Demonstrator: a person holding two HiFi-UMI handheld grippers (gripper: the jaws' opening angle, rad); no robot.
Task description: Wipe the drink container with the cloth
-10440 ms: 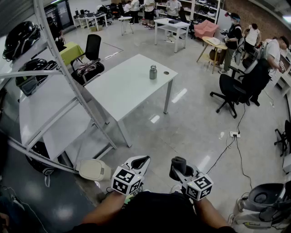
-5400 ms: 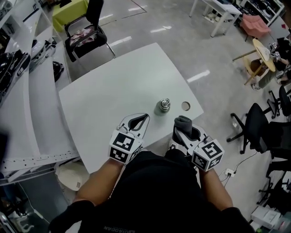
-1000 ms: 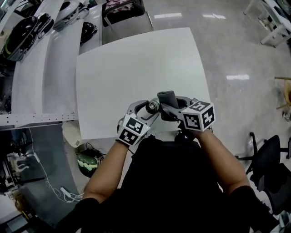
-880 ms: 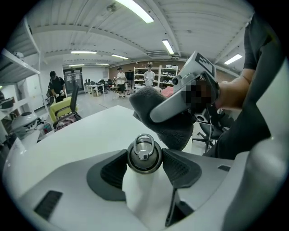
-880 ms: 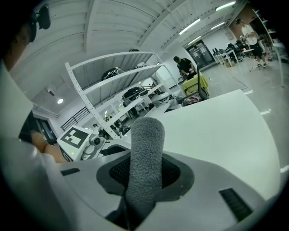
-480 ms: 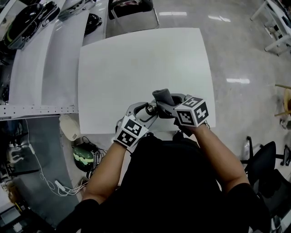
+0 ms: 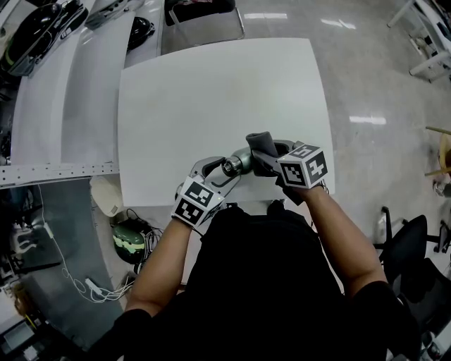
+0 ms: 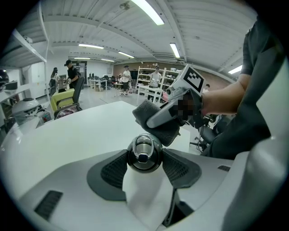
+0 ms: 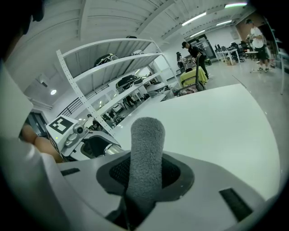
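In the head view the small steel drink container [image 7: 237, 163] is held tilted on its side over the white table's near edge, my left gripper [image 7: 227, 170] shut on it. In the left gripper view its round lid [image 8: 143, 152] sits squeezed between the two pads. My right gripper [image 7: 263, 152] is shut on a rolled grey cloth [image 7: 260, 143], which lies against the container's upper right side. The cloth [image 8: 156, 121] shows just behind the lid in the left gripper view. The right gripper view has the cloth [image 9: 145, 155] upright between the jaws and the left gripper [image 9: 92, 140] beside it.
The white table [image 7: 211, 92] stretches ahead of me. Shelves with helmets [image 7: 42, 28] run along the left, and a chair [image 7: 201, 10] stands at the far side. A green helmet [image 7: 129, 240] and cables lie on the floor at the lower left.
The person has walked to the table and the left gripper has picked up the container. In the last half second the container tipped further and the cloth shifted slightly right along it.
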